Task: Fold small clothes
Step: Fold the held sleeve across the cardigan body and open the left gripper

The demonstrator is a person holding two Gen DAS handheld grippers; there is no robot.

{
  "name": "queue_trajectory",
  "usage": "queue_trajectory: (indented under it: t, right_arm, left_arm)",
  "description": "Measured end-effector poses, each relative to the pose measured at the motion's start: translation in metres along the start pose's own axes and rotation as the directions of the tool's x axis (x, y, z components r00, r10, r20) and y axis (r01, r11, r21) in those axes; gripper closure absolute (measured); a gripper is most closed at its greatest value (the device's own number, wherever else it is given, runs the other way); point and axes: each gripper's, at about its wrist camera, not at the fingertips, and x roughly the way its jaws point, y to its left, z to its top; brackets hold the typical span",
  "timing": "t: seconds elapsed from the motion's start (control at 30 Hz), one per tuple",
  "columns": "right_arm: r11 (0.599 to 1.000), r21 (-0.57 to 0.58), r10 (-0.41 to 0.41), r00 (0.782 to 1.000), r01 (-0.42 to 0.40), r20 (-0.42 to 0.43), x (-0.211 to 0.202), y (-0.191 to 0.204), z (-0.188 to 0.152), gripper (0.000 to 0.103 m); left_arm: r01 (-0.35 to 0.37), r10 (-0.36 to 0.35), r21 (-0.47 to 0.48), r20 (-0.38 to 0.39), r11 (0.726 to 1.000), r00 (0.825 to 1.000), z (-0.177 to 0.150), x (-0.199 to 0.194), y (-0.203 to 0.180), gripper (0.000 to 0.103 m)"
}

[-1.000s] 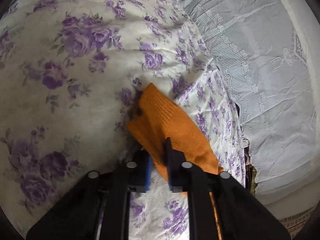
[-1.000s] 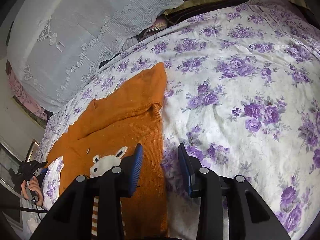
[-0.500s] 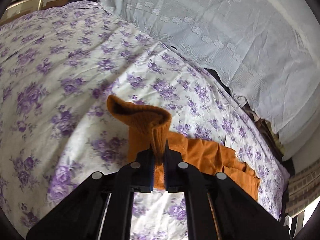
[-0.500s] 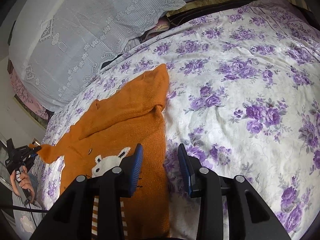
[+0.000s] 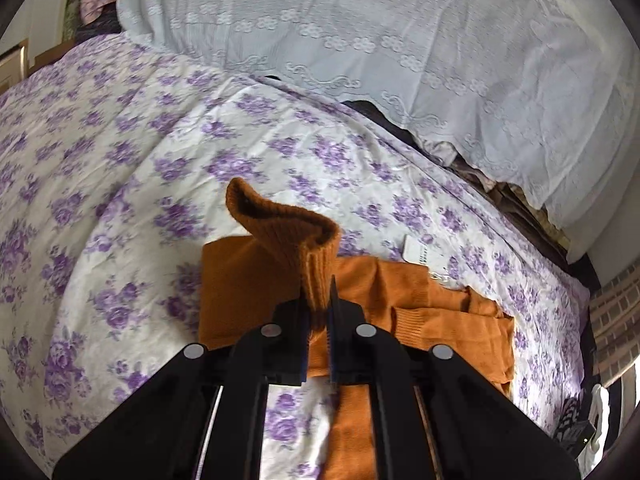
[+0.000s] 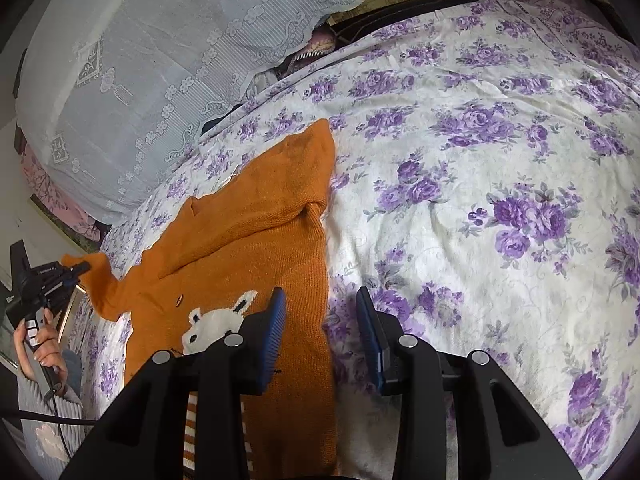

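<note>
Orange sweater [image 6: 248, 248] sleeve cuff [image 5: 296, 236] pinched in left tool [image 5: 318, 312]: lay it flat across the chest; right tool [image 6: 322, 320] gapes empty.

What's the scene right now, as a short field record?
garment: orange sweater, lying on the floral bedspread
motif: white rabbit on its front
left claw: shut on a sleeve cuff, raised off the bed
right claw: open, empty, over the sweater's edge
right sleeve: already folded across the body
</note>
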Motion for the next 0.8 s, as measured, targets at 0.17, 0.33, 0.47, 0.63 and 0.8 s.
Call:
queue_trajectory:
  t: [0.17,0.33,0.47,0.63,0.8]
  right_arm:
    - [1.0,0.005,0.005,1.0,-0.005,-0.008,0.001,-0.001,0.001,0.067]
    - [1.0,0.005,0.007,1.0,-0.007,-0.015,0.002,-0.001,0.001,0.066]
    - [1.0,0.005,0.009,1.0,-0.009,-0.018,0.002,-0.001,0.001,0.066]
    - [1.0,0.003,0.009,1.0,-0.009,-0.023,0.004,-0.001,0.002,0.066]
    - [1.0,-0.002,0.008,1.0,-0.008,-0.027,0.005,-0.001,0.002,0.065]
  left_arm:
    - [0.018,-0.017,0.059,-0.004,0.998,1.0,0.003,0.003,-0.037,0.097]
    - [0.044,-0.043,0.125,-0.01,0.991,0.999,0.002,0.006,-0.073,0.097]
    - [0.072,-0.07,0.174,-0.022,0.982,0.997,-0.001,0.012,-0.106,0.097]
    - [0.111,-0.099,0.24,-0.061,0.964,0.993,-0.013,0.025,-0.147,0.097]
    - [0.144,-0.118,0.294,-0.106,0.945,0.987,-0.032,0.047,-0.187,0.097]
